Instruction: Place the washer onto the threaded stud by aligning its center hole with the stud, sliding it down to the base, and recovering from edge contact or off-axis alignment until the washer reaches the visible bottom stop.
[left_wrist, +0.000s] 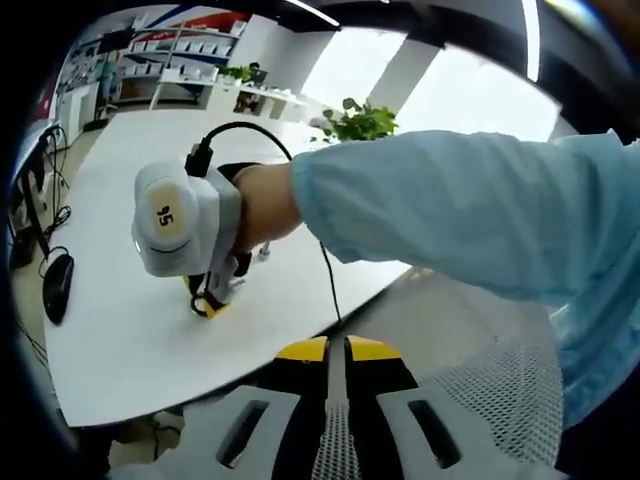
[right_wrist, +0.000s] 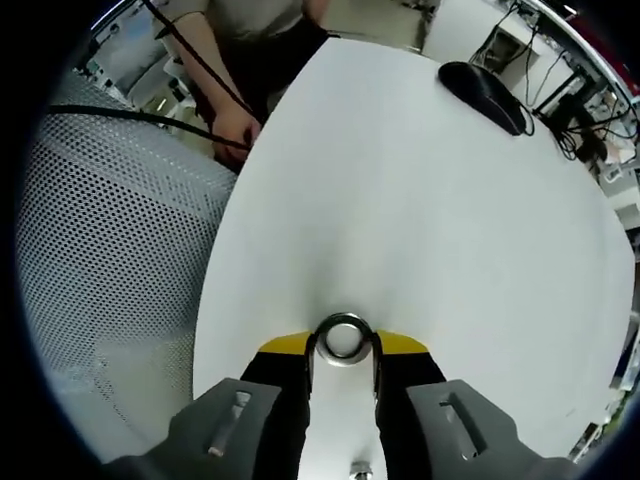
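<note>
Washer in right gripper, mouse well apart

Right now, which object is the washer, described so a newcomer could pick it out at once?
Start from the white table in the right gripper view and follow it to the right gripper with its yellow tips. The washer is the small shiny metal ring between those tips, unlike the black mouse at the table's far edge.

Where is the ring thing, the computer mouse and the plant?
Washer (right_wrist: 343, 322): right gripper view, its metal rim.
Mouse (right_wrist: 483, 95): right gripper view, its back.
Plant (left_wrist: 358, 122): left gripper view, its leaves.
</note>
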